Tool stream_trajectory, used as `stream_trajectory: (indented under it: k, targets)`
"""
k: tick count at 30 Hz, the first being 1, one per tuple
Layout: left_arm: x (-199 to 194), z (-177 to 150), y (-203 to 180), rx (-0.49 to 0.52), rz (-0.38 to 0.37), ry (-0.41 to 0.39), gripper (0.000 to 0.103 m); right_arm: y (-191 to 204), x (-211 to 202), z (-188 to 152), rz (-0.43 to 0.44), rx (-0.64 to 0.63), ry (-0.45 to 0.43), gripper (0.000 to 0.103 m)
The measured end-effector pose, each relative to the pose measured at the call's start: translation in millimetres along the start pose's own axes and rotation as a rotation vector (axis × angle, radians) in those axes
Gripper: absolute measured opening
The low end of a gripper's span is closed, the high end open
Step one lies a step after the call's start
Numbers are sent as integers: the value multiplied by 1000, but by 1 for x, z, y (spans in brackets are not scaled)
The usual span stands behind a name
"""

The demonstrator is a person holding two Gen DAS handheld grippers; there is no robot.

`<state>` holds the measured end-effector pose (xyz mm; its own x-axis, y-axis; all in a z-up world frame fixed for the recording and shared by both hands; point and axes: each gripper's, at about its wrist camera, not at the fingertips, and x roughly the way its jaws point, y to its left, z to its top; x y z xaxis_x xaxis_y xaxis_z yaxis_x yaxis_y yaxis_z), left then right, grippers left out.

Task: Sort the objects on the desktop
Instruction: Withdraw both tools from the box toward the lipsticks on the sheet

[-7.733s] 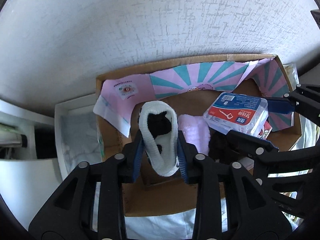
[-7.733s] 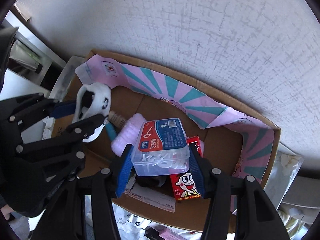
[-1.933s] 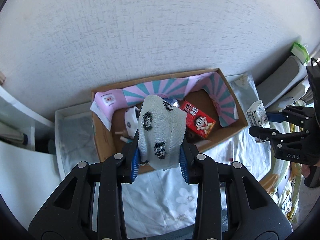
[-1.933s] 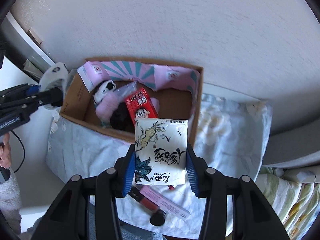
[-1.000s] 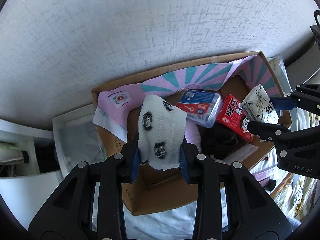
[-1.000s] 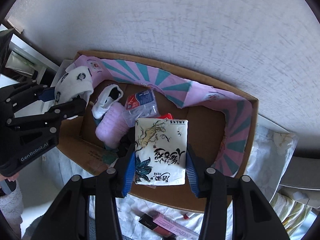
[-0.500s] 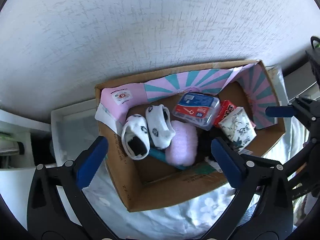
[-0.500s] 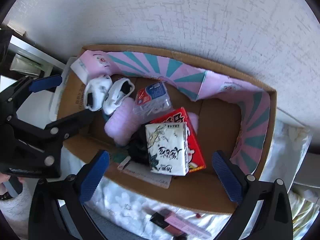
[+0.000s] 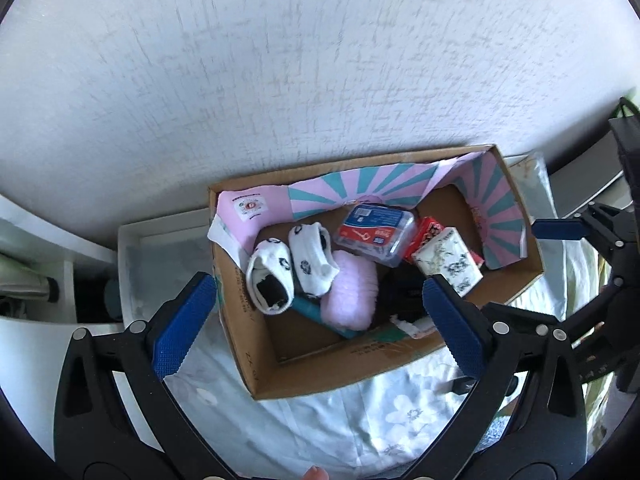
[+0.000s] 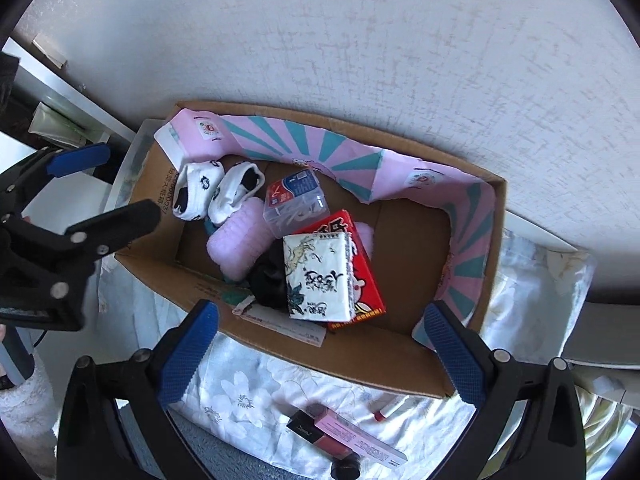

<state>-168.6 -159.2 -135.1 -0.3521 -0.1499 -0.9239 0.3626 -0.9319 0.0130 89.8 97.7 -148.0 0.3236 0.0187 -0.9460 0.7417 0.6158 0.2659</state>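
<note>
Both tools, left point(image 9: 320, 324) and right point(image 10: 322, 342), now gape wide and empty above the cardboard box point(image 10: 400, 354), jaws just opened. The sock point(image 9: 312, 260) they carried and the tissue pack point(image 10: 318, 278) now lie inside it.

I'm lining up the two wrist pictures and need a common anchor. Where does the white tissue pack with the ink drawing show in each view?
Left wrist view: the tissue pack lies right of centre, inside the cardboard box, against the red carton.
Right wrist view: the tissue pack lies near the middle, on top of the red carton.
Shared landmark: the clear floss-pick box with the red and blue label.
</note>
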Motion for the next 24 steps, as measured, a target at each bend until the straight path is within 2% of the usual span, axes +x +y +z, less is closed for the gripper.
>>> stream_trajectory:
  k: [4,5,17,24]
  targets:
    - [-15,-7,-6,-7,-71,-21,103,-5,-7,-7,0,30,-21,103]
    - [-18,-9,-8,26,-86,-27,103,-6,-9,-9,1,37,-29,103]
    - [-57,-33,-26,48,54,-105,103,1,-27,-39,-16,57,-55,103]
    - [-74,-48,-22,-2,71,-139,103,-10,-45,-56,-29,98,-98,103]
